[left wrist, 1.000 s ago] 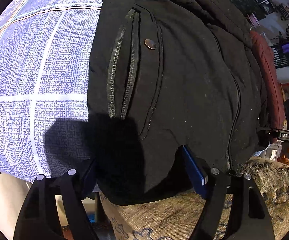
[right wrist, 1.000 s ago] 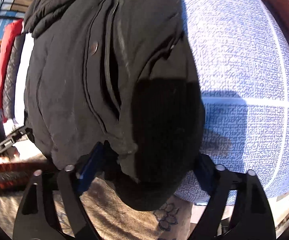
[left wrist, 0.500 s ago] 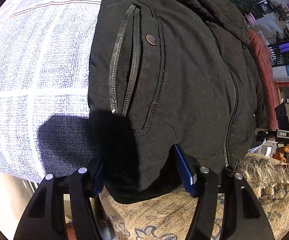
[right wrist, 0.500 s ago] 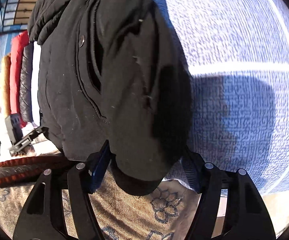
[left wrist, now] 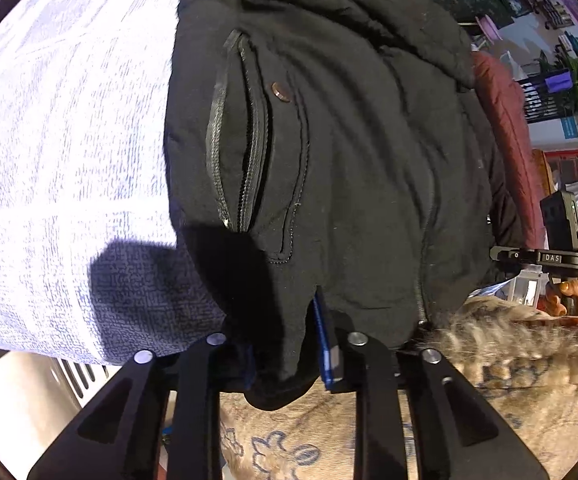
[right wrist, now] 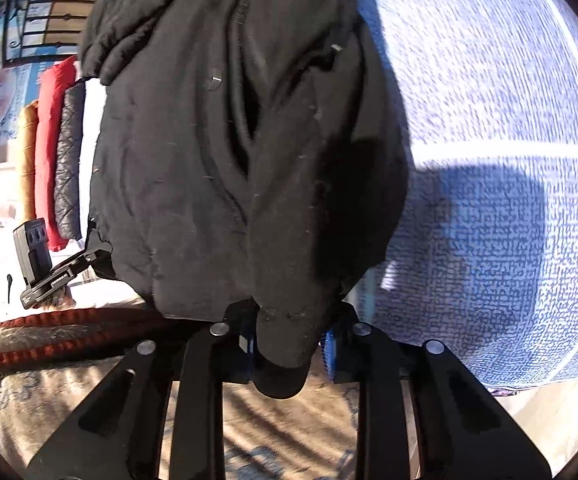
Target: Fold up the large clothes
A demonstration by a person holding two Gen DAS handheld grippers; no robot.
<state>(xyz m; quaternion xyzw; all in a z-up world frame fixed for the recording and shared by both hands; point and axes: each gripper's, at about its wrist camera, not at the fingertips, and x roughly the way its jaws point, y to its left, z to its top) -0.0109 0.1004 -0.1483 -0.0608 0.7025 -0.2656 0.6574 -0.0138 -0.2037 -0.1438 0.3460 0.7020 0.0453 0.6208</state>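
The black jacket lay spread on a blue-and-white patterned sheet, its lower hem hanging over the near edge above a beige floral cover. In the left wrist view, the left tool was clenched on a fold of the jacket's hem, the cloth bunched between its blue-padded fingers. Above that grasp an unzipped pocket gaped beside a round metal snap, and a front zipper line ran down toward the hem. A maroon garment lay just beyond the jacket's far edge, and a strip of tan fur lay at the jacket's lower right. The other handheld device showed at the right edge of this view. In the right wrist view, the right tool was likewise clamped on a gathered corner of the jacket, the fabric pinched tight between its fingers and drooping below them. The sheet lay to the right of the jacket, touching it. A stack of folded garments, tan, red and quilted grey, stood beyond the jacket at left. Motion blur softened the finer detail in both views.
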